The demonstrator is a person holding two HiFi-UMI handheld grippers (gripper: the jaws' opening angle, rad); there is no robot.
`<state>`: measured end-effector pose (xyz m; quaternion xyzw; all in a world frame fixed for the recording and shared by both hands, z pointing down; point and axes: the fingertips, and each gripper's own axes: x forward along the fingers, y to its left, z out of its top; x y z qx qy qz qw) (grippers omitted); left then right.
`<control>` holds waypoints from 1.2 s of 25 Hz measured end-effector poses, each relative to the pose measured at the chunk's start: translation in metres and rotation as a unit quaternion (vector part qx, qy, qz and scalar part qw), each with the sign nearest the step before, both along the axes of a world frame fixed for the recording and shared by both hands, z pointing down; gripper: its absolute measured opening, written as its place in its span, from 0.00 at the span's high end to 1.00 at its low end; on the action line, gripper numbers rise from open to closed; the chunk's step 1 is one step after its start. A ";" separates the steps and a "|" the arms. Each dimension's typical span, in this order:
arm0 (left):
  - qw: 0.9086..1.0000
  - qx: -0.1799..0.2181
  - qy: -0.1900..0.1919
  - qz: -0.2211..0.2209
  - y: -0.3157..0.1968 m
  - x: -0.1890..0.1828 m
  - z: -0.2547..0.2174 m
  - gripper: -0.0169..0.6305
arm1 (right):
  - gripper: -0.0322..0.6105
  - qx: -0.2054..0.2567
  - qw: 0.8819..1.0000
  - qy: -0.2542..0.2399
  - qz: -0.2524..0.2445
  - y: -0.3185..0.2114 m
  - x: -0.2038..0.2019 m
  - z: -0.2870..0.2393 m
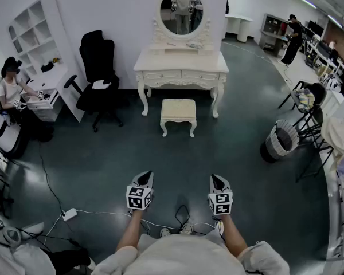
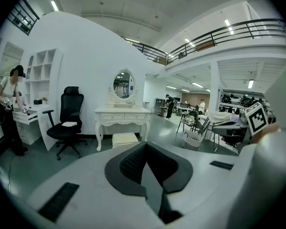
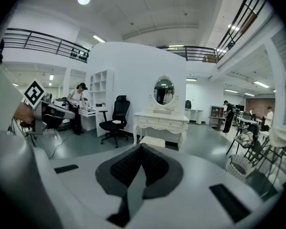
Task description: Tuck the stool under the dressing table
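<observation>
Head view, stool (image 1: pixel 178 110) well ahead of left claw (image 1: pixel 147 175), right claw (image 1: pixel 214 177)

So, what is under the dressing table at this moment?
Under the dressing table only dark floor shows between its legs. The stool stands in front, not tucked in. The part near the wall is covered by the tabletop.

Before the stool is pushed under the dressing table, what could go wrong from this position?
1. A cable lies on the floor close to the person's feet; a step forward could catch on it.
2. The stool stands just in front of the dressing table; pushed off-centre, it might knock one of the curved front legs.
</observation>
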<state>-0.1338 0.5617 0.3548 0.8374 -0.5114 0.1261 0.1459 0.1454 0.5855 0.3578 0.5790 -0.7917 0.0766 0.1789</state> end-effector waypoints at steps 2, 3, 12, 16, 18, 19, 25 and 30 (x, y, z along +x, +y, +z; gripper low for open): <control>1.000 -0.001 0.000 0.001 0.001 -0.001 0.000 0.95 | 0.95 0.004 1.000 -0.001 0.001 0.001 -0.002 -0.002; 1.000 -0.001 0.000 0.001 0.002 -0.001 0.001 0.95 | 0.95 0.005 1.000 -0.002 0.001 0.001 -0.002 -0.002; 1.000 -0.006 0.000 0.003 0.007 0.013 0.005 0.95 | 0.95 0.002 1.000 -0.012 -0.003 0.008 0.008 0.002; 1.000 -0.009 -0.001 0.003 0.010 0.021 0.007 0.95 | 0.95 0.007 1.000 -0.014 -0.006 0.007 0.014 0.001; 1.000 -0.007 -0.003 0.003 0.010 0.027 0.008 0.95 | 0.95 0.009 1.000 -0.009 -0.012 0.007 0.018 0.001; 1.000 -0.006 -0.004 0.003 0.009 0.029 0.008 0.95 | 0.95 0.012 1.000 -0.008 -0.014 0.006 0.021 0.000; 1.000 0.001 -0.011 0.001 0.006 0.032 0.007 0.95 | 0.95 0.013 1.000 -0.013 -0.006 -0.003 0.032 0.004; 1.000 0.008 -0.010 -0.005 -0.010 0.033 0.009 0.95 | 0.94 0.014 1.000 -0.018 -0.008 -0.017 0.034 0.006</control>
